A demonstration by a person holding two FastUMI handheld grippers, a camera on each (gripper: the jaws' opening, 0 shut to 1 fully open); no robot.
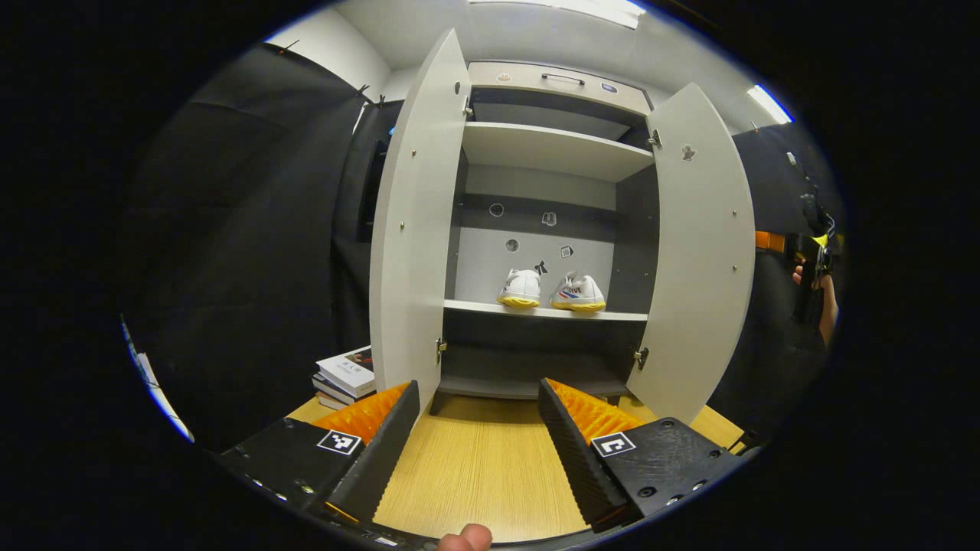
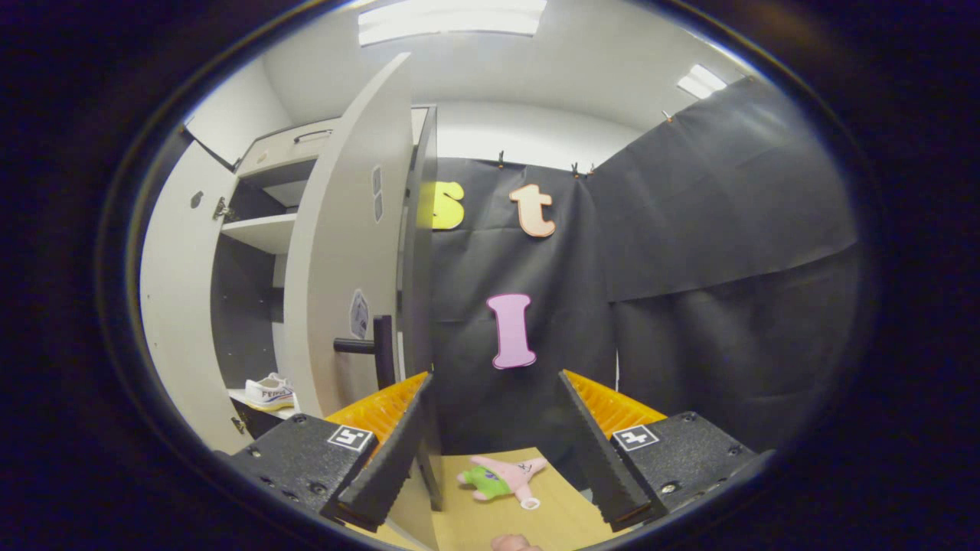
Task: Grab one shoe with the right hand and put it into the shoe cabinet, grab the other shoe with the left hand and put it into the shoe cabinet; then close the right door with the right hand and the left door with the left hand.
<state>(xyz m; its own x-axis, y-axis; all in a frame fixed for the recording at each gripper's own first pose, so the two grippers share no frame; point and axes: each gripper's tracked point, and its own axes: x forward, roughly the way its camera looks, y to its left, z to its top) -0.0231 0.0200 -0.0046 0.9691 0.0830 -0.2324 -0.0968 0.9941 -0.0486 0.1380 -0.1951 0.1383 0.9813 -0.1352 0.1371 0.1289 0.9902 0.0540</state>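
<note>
Two white shoes with yellow soles, one (image 1: 521, 288) on the left and one (image 1: 578, 292) on the right, stand side by side on the middle shelf of the shoe cabinet (image 1: 553, 149). Both doors are swung open: the left door (image 1: 417, 229) and the right door (image 1: 700, 252). My left gripper (image 1: 478, 417) is open and empty, a short way in front of the cabinet. My right gripper (image 2: 498, 413) is open and empty beside the right door (image 2: 348, 252), close to its black handle (image 2: 375, 348). One shoe (image 2: 269, 392) shows past that door.
A stack of books (image 1: 346, 376) lies on the wooden table (image 1: 482, 467) left of the cabinet. A pink and green plush toy (image 2: 501, 476) lies on the table right of the cabinet. Black cloth walls close in both sides. A hand holding the other gripper (image 1: 815, 268) is at far right.
</note>
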